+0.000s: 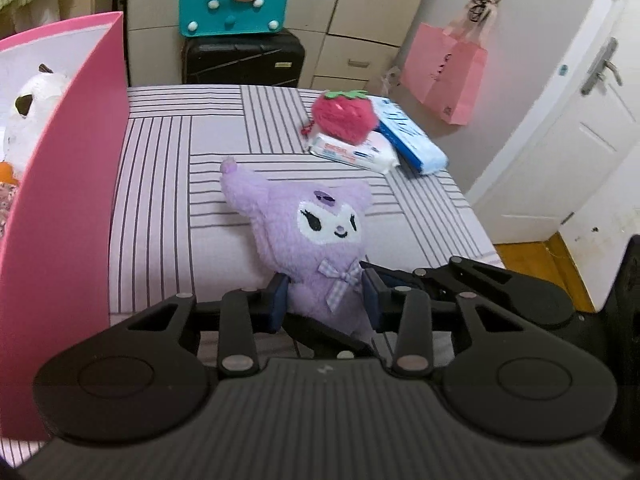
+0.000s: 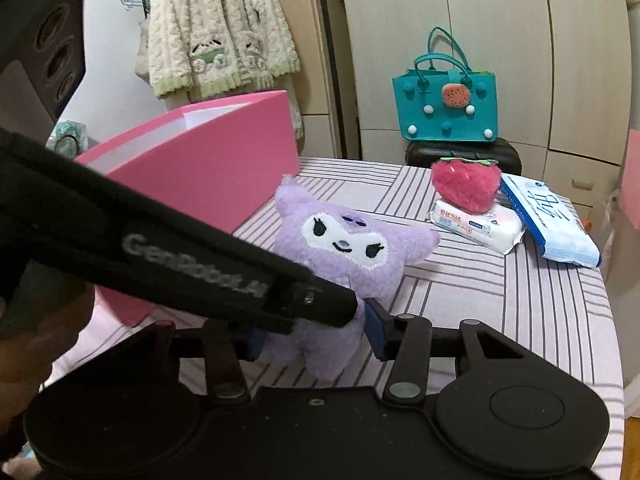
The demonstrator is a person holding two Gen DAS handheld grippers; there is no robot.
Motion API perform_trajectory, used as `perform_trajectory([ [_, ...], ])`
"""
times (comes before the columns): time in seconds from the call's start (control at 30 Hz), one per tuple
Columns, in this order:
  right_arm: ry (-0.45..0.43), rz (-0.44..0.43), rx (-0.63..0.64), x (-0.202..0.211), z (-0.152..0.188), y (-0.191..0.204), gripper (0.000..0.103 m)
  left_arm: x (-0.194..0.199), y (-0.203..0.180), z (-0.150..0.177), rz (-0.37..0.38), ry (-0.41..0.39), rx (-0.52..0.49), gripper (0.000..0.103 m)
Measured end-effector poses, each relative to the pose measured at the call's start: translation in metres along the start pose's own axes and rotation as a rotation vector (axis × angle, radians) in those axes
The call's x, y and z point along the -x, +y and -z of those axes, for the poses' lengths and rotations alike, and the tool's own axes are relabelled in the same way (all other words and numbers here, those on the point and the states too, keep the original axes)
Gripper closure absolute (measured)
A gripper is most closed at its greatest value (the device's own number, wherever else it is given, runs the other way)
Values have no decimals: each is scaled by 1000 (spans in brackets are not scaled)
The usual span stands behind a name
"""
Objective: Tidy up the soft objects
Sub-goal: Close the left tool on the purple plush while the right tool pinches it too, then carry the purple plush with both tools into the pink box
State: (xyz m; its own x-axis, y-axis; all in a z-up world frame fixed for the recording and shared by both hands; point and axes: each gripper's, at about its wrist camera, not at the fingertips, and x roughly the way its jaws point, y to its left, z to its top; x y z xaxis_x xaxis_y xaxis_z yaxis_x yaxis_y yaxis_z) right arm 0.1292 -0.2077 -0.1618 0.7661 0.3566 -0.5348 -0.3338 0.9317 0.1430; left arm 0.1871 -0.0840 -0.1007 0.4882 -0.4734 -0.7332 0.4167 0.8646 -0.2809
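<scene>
A purple plush doll [image 1: 320, 220] with a white face and a checked bow stands upright on the striped bed sheet [image 1: 180, 160]. My left gripper [image 1: 326, 300] is shut on its body just below the bow, with a blue pad pressed against each side. In the right wrist view my right gripper [image 2: 316, 338] is shut on the lower body of the same doll [image 2: 344, 248]. There the left gripper's black finger [image 2: 240, 264] crosses in front from the left. A red strawberry plush [image 1: 344, 116] lies farther back on a wipes pack.
An open pink box [image 1: 68, 200] stands on the bed at the left, with a white plush [image 1: 32, 108] inside. Two wipes packs [image 2: 480, 228] [image 2: 556, 224] lie at the back right. Beyond the bed are a teal bag [image 2: 444, 108] on a black suitcase, wardrobes and a door.
</scene>
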Motion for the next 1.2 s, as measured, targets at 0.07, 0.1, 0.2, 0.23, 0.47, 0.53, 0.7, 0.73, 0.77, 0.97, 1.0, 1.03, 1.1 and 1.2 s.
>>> perform_trajectory([
  [0.07, 2, -21, -19, 6, 1, 0, 49, 8, 0, 5, 17, -3, -11, 66],
  [0.1, 8, -28, -27, 9, 0, 0, 49, 11, 0, 7, 27, -2, -14, 66],
  [0.2, 29, -72, -52, 19, -4, 1, 49, 21, 1, 11, 64, 6, -20, 66],
  [0.23, 38, -88, -65, 22, -5, 0, 49, 25, 2, 12, 78, 14, -16, 66],
  [0.47, 28, -158, -60, 51, -4, 20, 49, 65, -4, 17, 125, 40, -117, 67],
  [0.53, 33, -169, -51, 58, -7, 25, 49, 74, -4, 19, 134, 49, -131, 67],
  [0.7, 43, -204, 0, 76, -16, 38, 49, 98, 0, 21, 168, 74, -126, 67],
  [0.73, 44, -213, 10, 78, -18, 40, 49, 102, 1, 21, 175, 77, -122, 67],
  [0.77, 47, -222, 19, 80, -20, 42, 49, 107, 2, 22, 181, 80, -119, 67],
  [0.97, 69, -267, 82, 93, -28, 57, 49, 133, 6, 26, 200, 83, -105, 67],
  [1.0, 74, -272, 95, 94, -29, 60, 49, 136, 7, 27, 201, 84, -104, 67],
  [1.03, 76, -275, 107, 95, -31, 63, 49, 140, 8, 27, 201, 84, -105, 67],
  [1.1, 76, -280, 139, 97, -34, 69, 49, 146, 10, 29, 201, 84, -104, 67],
  [1.2, 70, -281, 183, 97, -40, 79, 49, 155, 16, 30, 207, 78, -102, 67],
])
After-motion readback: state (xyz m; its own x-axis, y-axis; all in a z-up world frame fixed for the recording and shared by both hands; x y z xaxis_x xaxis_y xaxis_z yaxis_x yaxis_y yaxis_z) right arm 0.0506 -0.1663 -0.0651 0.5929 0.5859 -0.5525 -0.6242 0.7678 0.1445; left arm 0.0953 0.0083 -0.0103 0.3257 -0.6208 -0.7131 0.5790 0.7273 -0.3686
